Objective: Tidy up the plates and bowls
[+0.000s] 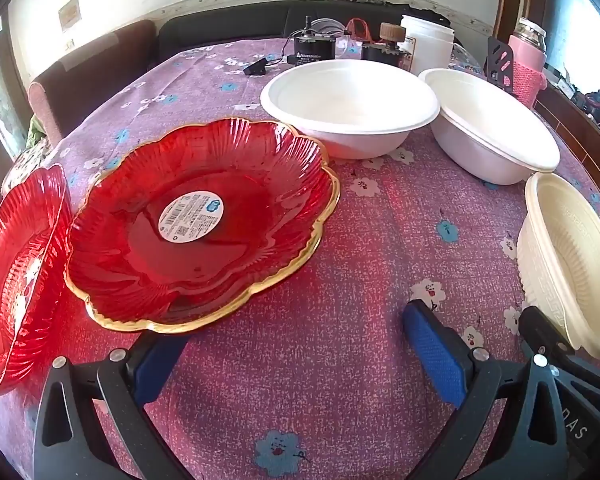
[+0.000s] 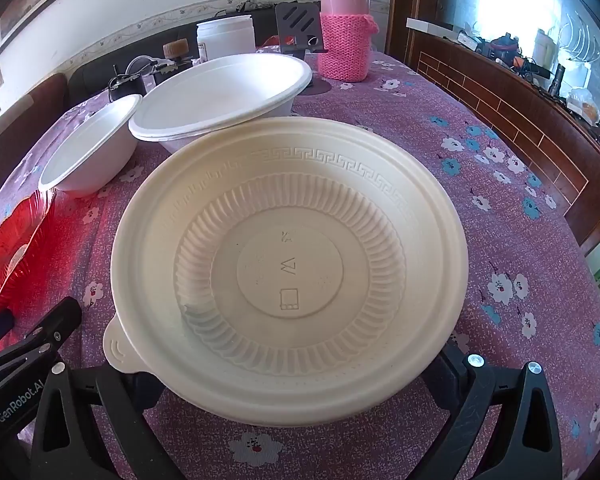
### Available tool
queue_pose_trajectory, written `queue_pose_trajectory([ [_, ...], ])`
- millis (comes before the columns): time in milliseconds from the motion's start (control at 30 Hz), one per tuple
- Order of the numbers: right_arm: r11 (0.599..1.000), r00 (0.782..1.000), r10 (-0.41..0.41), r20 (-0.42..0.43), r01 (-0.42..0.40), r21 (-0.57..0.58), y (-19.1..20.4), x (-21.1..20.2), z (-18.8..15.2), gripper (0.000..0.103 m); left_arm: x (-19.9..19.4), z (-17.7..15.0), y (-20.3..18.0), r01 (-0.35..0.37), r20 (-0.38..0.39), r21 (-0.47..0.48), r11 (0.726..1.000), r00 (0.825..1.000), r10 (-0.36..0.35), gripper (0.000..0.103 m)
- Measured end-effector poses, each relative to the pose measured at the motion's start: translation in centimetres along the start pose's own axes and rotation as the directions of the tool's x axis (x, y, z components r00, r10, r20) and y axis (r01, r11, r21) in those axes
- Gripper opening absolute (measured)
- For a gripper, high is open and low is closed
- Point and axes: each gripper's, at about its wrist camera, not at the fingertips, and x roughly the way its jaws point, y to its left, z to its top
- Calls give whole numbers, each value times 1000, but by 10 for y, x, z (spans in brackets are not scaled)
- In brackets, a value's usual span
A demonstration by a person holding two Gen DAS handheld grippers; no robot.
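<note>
Cream bowl sits on the desk between the spread fingers of my right tool, which grips nothing. My left tool hangs released too, its left finger under the near rim of the gold-edged red plate. Farther off stand two white bowls, side by side.
</note>
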Motion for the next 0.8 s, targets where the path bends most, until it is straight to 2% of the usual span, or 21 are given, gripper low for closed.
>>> queue_pose_trajectory([
  [200,1000,1000,-1,-1,1,-1,0,0,0,102,-6,-9,3,45,-60,64,997,997,-41,103],
  [333,1000,1000,-1,0,1,-1,0,0,0,102,-15,-22,1,31,-25,63,998,999,-29,103],
  [467,1000,1000,1,-3,-1,-1,1,0,1,102,-18,-26,2,34,-23,68,997,999,-33,103],
  [567,1000,999,8,-52,-9,-12,-1,2,7,102,-22,-30,2,45,-44,82,996,998,-41,103],
  [667,999,994,17,-104,-20,-34,0,2,8,102,-26,-34,4,69,-99,98,993,993,-60,103],
  [800,997,990,36,-134,-44,-59,-1,-2,2,102,-34,-47,4,69,-49,107,992,997,-64,103],
])
